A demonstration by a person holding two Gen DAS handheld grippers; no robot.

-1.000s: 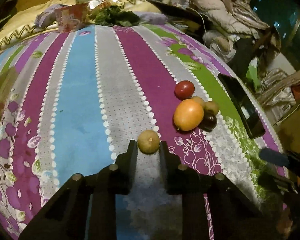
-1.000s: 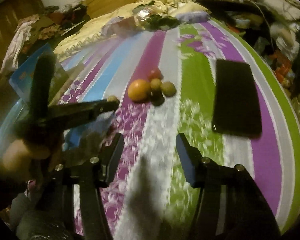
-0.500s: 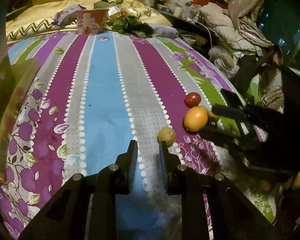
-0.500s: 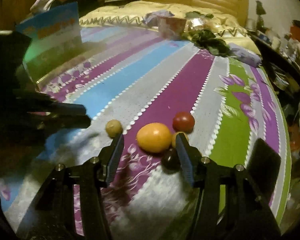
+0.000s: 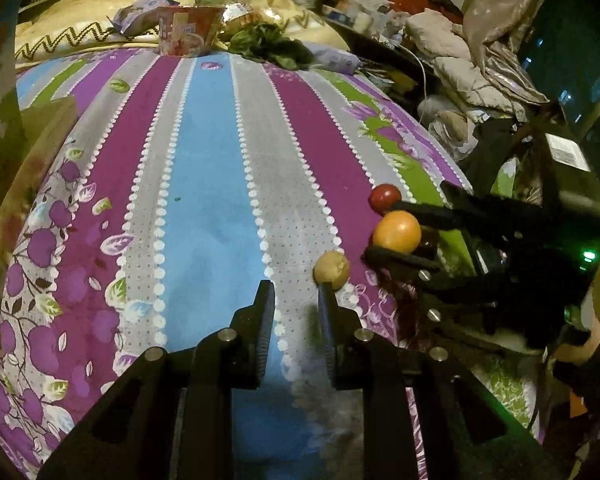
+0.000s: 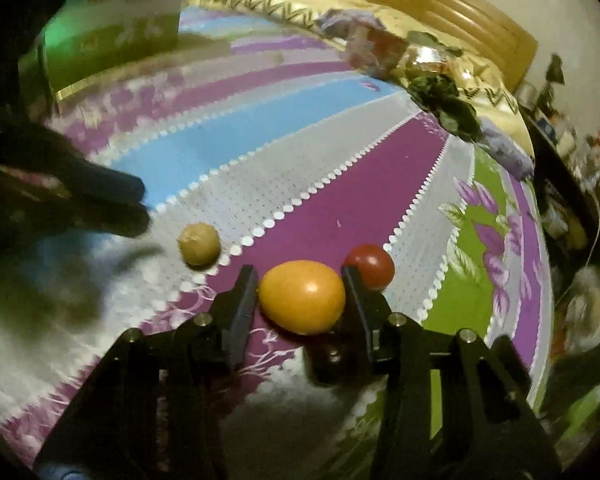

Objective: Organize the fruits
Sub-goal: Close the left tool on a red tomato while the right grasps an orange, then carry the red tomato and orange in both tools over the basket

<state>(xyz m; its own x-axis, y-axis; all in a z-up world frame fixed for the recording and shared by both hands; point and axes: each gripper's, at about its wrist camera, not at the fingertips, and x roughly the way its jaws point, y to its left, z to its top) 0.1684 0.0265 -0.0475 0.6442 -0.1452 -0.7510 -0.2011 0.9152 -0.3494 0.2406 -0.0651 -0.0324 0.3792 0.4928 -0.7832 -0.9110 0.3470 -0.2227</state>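
Observation:
An orange fruit (image 6: 302, 297) lies on the striped bedspread (image 6: 260, 168) between the fingers of my right gripper (image 6: 300, 280), which is open around it. A red tomato (image 6: 370, 266) sits just beyond the right finger. A small yellowish-brown fruit (image 6: 199, 244) lies to the left. In the left wrist view the same yellowish fruit (image 5: 331, 267) lies just past the right fingertip of my left gripper (image 5: 294, 292), which is open and empty. The orange fruit (image 5: 397, 232) and tomato (image 5: 385, 197) show there between the right gripper's fingers (image 5: 404, 258). Other small fruits are hidden behind the gripper.
A printed box (image 6: 116, 20) stands at the bed's left side. A cup (image 5: 190, 30), wrappers and dark leafy greens (image 5: 270, 44) lie at the far end by the yellow pillow. Piled clothes and clutter (image 5: 460, 56) fill the right side beyond the bed edge.
My right gripper has swung left and closed in until its fingers straddle the orange fruit. My left gripper has drawn back and left, leaving the yellowish fruit to its right.

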